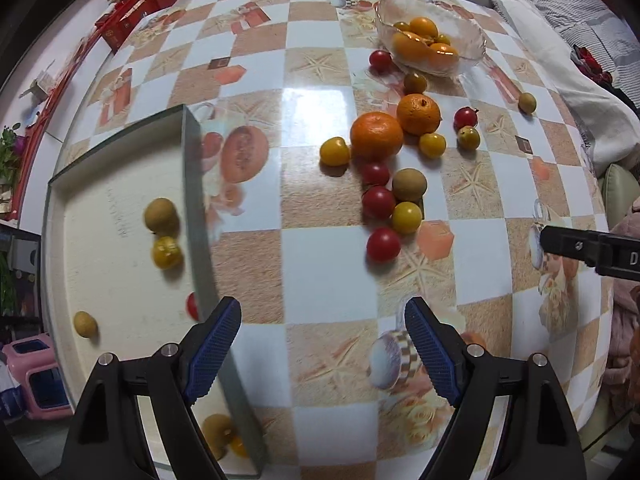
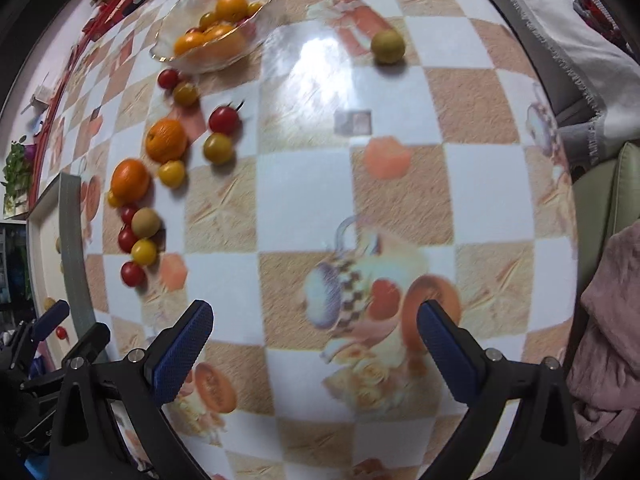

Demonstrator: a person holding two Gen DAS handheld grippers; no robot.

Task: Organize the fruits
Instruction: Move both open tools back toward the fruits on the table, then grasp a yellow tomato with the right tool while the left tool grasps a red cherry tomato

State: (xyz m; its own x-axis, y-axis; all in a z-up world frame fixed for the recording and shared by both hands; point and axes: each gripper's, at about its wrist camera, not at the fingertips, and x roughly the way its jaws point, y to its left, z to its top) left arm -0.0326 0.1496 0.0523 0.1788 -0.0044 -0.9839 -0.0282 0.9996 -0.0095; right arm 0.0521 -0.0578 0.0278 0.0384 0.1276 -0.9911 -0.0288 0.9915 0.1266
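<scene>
Loose fruit lies on the checked table: two oranges, red cherry tomatoes, yellow tomatoes and a brown longan. A glass bowl at the back holds oranges and small fruit. A glass tray at the left holds several small fruits. My left gripper is open and empty, its left finger over the tray's wall. My right gripper is open and empty over bare table; the fruit cluster lies to its left. A lone yellow-green fruit sits far ahead.
Red boxes and packets crowd the table's far left edge. A sofa with grey and white cloth borders the right side. A pink blanket lies by the right edge. The right gripper's finger shows in the left wrist view.
</scene>
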